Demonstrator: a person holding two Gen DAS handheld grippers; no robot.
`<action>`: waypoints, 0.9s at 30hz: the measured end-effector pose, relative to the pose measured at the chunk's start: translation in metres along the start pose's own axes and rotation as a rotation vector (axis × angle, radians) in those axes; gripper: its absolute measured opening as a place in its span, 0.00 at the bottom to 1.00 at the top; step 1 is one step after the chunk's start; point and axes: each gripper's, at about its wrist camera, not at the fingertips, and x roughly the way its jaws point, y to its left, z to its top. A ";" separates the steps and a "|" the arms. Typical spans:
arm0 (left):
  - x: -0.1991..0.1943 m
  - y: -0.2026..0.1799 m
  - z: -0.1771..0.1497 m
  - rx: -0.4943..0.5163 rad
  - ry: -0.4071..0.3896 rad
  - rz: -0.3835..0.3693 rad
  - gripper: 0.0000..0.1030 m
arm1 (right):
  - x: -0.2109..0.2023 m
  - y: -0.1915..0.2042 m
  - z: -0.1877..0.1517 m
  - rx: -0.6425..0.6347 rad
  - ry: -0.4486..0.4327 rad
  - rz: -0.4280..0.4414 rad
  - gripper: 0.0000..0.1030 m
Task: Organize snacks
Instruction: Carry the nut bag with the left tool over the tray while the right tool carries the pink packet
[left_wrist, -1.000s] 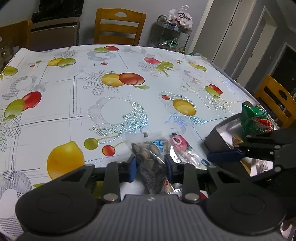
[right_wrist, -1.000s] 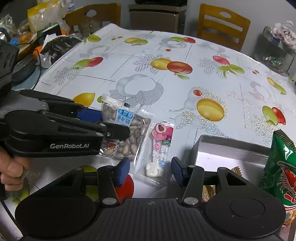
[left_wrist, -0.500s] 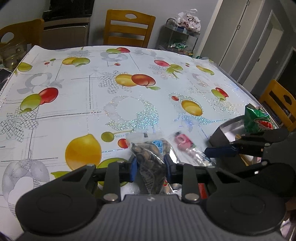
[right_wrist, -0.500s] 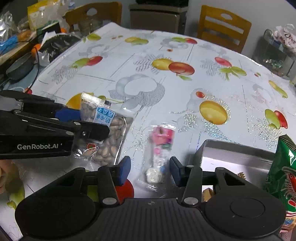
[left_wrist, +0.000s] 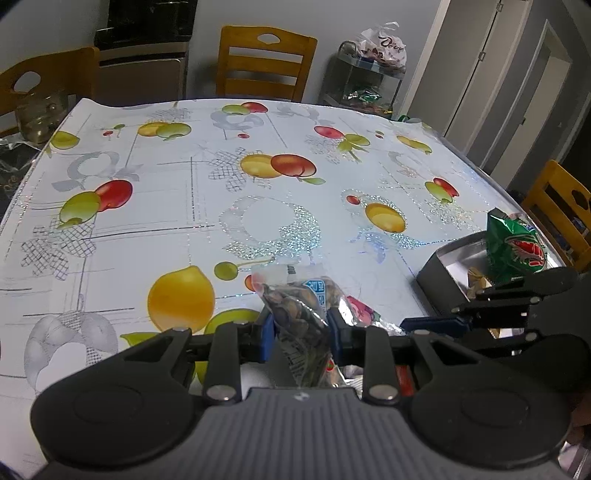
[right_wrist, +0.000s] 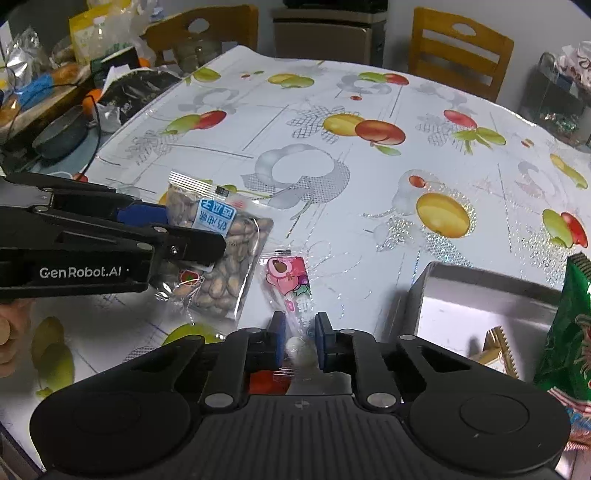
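My left gripper (left_wrist: 299, 332) is shut on a clear bag of nuts (left_wrist: 301, 314) with a blue label and holds it just above the table; the bag also shows in the right wrist view (right_wrist: 221, 254), with the left gripper (right_wrist: 177, 232) at its left side. My right gripper (right_wrist: 298, 341) is shut on the near end of a pink candy packet (right_wrist: 291, 286) that lies on the tablecloth. A grey metal tray (right_wrist: 480, 291) at the right holds a green snack bag (right_wrist: 569, 325) and a gold wrapper (right_wrist: 495, 343).
The table has a fruit-print cloth (left_wrist: 258, 177). Wooden chairs (left_wrist: 264, 62) stand at the far side and the right (left_wrist: 557, 206). A cluttered side surface with a bowl (right_wrist: 59, 133) and bags lies left of the table. A wire rack (left_wrist: 365, 85) stands by the wall.
My right gripper has closed on the pink candy packet. My left gripper has lifted and pulled the nut bag back and leftward, away from the candy packet.
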 end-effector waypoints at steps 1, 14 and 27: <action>-0.002 0.000 0.000 0.001 -0.003 0.004 0.25 | -0.002 0.000 -0.001 0.007 -0.005 0.002 0.18; -0.019 -0.009 -0.001 0.008 -0.028 0.024 0.25 | -0.031 -0.004 0.000 0.043 -0.075 0.015 0.18; -0.030 -0.023 -0.003 0.023 -0.049 0.024 0.25 | -0.057 -0.007 -0.007 0.089 -0.128 0.028 0.18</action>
